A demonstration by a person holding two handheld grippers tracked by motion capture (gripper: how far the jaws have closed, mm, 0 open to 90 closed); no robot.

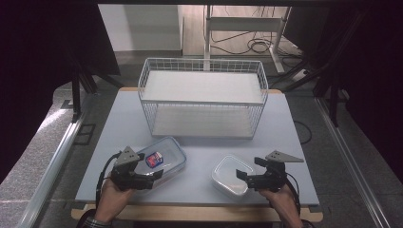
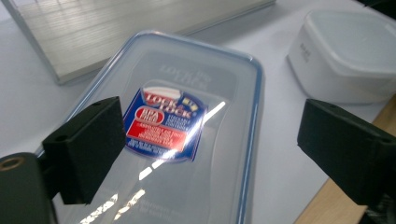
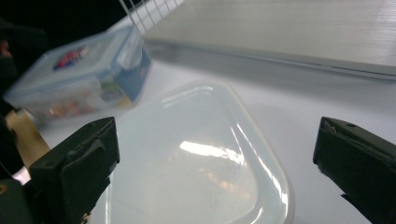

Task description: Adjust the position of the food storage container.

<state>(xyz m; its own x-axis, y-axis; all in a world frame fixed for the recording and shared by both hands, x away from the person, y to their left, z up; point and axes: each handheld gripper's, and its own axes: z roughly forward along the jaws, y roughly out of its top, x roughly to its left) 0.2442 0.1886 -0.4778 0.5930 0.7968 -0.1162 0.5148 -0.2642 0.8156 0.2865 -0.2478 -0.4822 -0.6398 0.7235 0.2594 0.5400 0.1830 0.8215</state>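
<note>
Lock & Lock container (image 1: pixel 164 159) and white lidded tub (image 1: pixel 232 175) at worktop (image 1: pixel 199 142) front edge, ungrasped; wire basket (image 1: pixel 202 97) at rear empty, likely everything left; left gripper (image 1: pixel 147 178) and right gripper (image 1: pixel 247 173) fingers apart.

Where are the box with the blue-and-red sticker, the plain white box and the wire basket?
Stickered container (image 2: pixel 164 123), left gripper view: on its lid label.
White container (image 3: pixel 205 163), right gripper view: lid centre.
Wire basket (image 1: pixel 201 62), high view: back rim.

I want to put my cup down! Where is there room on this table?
The grey table is bare left and right of the white wire rack, and between the blue-rimmed clear box and the white lidded tub. The front edge is crowded: both open grippers hover there.
</note>
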